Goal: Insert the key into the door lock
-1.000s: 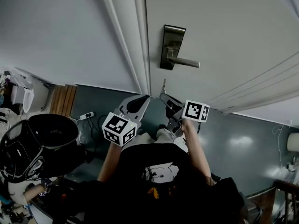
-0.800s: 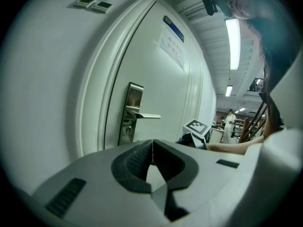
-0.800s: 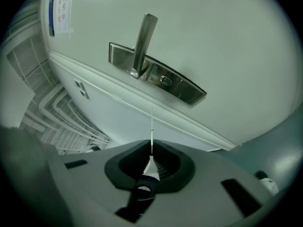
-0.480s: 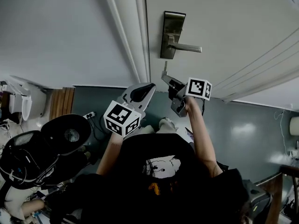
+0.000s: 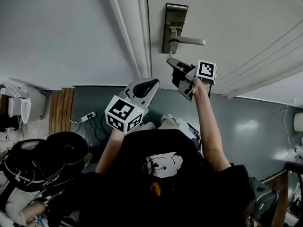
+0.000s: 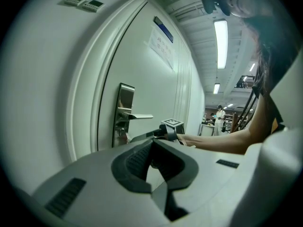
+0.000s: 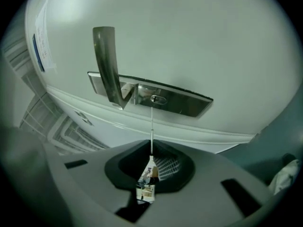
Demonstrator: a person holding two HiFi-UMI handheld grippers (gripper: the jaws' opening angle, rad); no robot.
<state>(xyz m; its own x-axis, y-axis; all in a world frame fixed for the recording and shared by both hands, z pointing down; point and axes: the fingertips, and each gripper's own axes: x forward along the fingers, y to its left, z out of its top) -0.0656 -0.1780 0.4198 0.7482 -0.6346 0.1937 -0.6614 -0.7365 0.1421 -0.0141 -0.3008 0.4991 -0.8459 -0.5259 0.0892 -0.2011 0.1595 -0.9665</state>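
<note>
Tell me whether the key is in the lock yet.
Not in yet: the key, gripped by the right gripper, ends just below the keyhole.

door: smooth pale paint, matt with a soft sheen
lock plate: brushed metal, satin
lever handle: the same brushed metal, brighter along its edges
key: thin bare metal blade, colour print on the head
right gripper: matt grey plastic shell, black ribbed pads
left gripper: matt grey plastic, black pads
floor: dark, glossy, reflecting light
shirt: black cloth, matt
</note>
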